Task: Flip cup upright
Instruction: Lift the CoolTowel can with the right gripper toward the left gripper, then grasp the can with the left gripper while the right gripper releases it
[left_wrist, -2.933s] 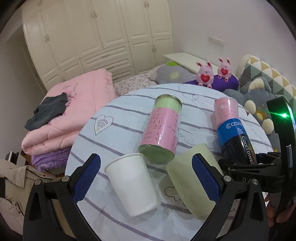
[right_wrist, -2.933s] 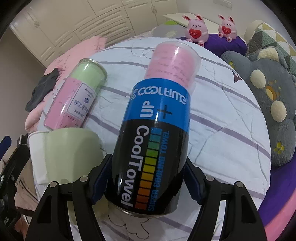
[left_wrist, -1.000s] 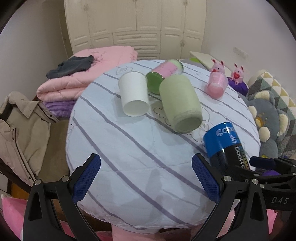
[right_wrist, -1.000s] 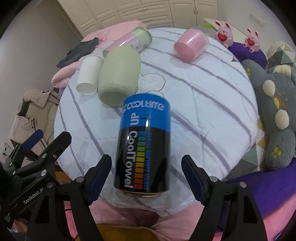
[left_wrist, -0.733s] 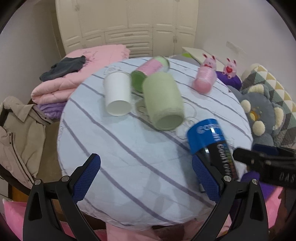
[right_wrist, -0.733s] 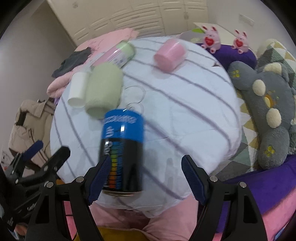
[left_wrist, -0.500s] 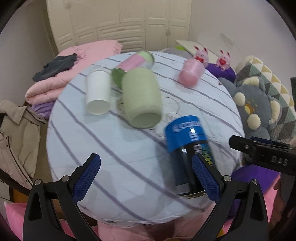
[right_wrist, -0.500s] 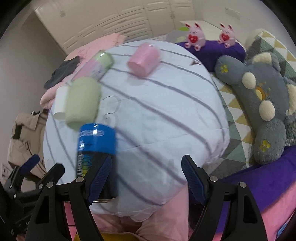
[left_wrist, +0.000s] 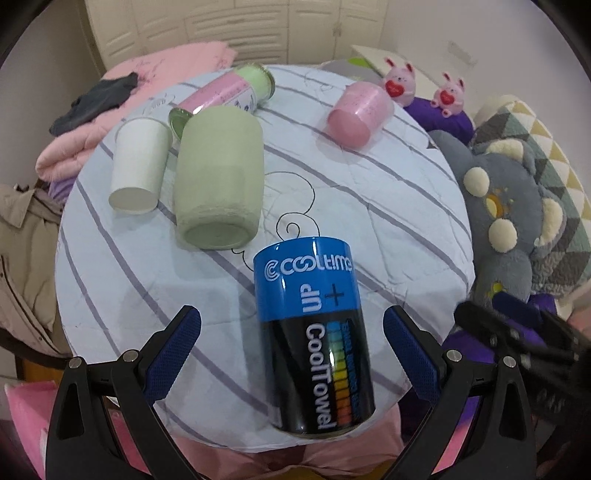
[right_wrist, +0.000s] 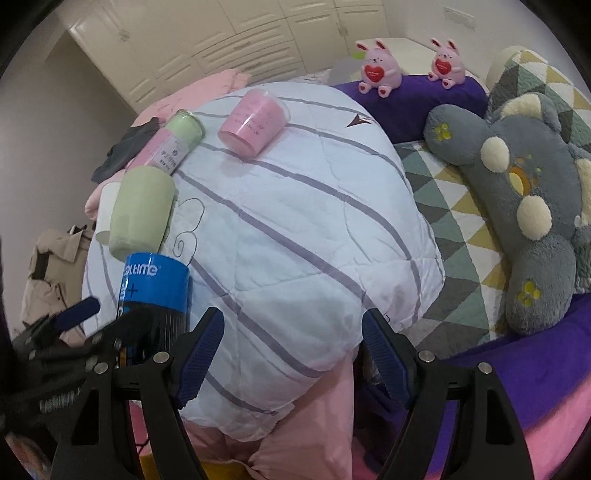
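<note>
We hold both claws wide open and empty: the left gripper (left_wrist: 291, 354) frames the can (left_wrist: 314, 336), which stands apart from its pads near the table (left_wrist: 110, 266) edge; the right gripper (right_wrist: 291, 350) faces bare cloth. Beyond, the green cup (left_wrist: 218, 177), white cup (left_wrist: 138, 166) and pink cup (left_wrist: 356, 114) lie tipped, none upright, so flipping seems largely ahead.
</note>
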